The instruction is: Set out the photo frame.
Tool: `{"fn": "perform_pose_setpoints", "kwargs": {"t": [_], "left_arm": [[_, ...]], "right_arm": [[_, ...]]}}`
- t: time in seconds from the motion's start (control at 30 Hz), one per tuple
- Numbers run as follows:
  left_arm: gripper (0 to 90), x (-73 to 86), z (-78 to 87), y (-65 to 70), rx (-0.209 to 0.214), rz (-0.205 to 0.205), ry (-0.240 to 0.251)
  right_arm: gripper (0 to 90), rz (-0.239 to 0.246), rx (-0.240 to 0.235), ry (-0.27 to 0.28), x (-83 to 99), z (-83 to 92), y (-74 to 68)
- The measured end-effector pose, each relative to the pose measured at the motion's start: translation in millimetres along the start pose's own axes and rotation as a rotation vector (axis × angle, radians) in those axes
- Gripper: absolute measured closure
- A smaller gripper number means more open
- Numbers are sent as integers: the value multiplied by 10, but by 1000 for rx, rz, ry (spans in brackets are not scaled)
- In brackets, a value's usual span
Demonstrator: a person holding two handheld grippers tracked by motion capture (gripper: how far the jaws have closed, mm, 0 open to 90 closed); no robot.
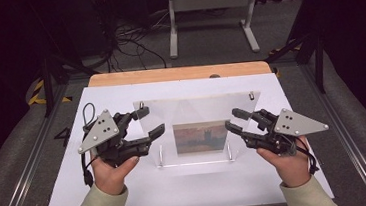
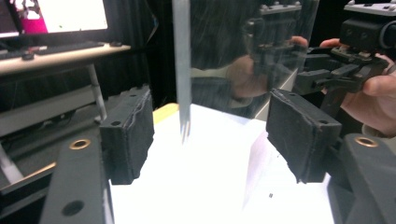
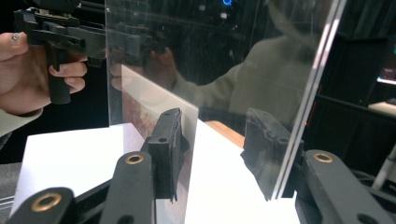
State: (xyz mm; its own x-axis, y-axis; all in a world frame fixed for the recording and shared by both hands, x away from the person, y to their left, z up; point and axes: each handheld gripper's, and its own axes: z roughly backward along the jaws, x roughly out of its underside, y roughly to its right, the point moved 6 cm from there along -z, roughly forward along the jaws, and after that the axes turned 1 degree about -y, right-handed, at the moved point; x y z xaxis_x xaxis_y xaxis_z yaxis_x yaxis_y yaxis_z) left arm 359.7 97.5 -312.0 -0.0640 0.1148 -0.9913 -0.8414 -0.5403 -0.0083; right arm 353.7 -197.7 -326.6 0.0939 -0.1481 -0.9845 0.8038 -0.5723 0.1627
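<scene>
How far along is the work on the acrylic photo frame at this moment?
Done: the acrylic photo frame stands upright on the white board, picture inside. In hand: both hand-held grippers, left and right, flank its side edges, jaws open, not clamped. Left: gripping or moving it.

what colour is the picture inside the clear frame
Muted orange-pink above, bluish-grey below, with a dark tower-like shape; the picture shows best in the high view.

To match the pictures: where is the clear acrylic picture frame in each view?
High view: clear acrylic picture frame upright at table centre.
Left gripper view: edge-on, upper centre, between the jaws.
Right gripper view: broad pane across the middle.
Shared landmark: white table board under it.
</scene>
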Motion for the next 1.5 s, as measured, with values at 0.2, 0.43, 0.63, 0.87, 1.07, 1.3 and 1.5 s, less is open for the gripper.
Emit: {"fn": "perform_pose_setpoints", "kwargs": {"t": [0.2,0.43,0.63,0.87,1.07,1.3,1.5], "left_arm": [[278,104,9,-105,-29,-5,-37],[256,176,72,-172,-57,-6,-70],[254,272,104,-222,-77,-8,-92],[246,343,143,-267,-88,-3,-116],[228,420,230,-319,-104,0,-137],[204,584,324,-424,-117,27,-181],[193,694,401,-504,-138,44,-194]], "right_arm": [[535,-39,20,-12,78,-43,92],[527,-70,37,-8,129,-56,175],[480,-88,86,-17,196,-48,277],[456,-99,108,-27,222,10,342],[430,-112,137,-50,240,117,417],[422,-132,186,-107,295,277,508],[345,-177,221,-172,409,424,589]]}}
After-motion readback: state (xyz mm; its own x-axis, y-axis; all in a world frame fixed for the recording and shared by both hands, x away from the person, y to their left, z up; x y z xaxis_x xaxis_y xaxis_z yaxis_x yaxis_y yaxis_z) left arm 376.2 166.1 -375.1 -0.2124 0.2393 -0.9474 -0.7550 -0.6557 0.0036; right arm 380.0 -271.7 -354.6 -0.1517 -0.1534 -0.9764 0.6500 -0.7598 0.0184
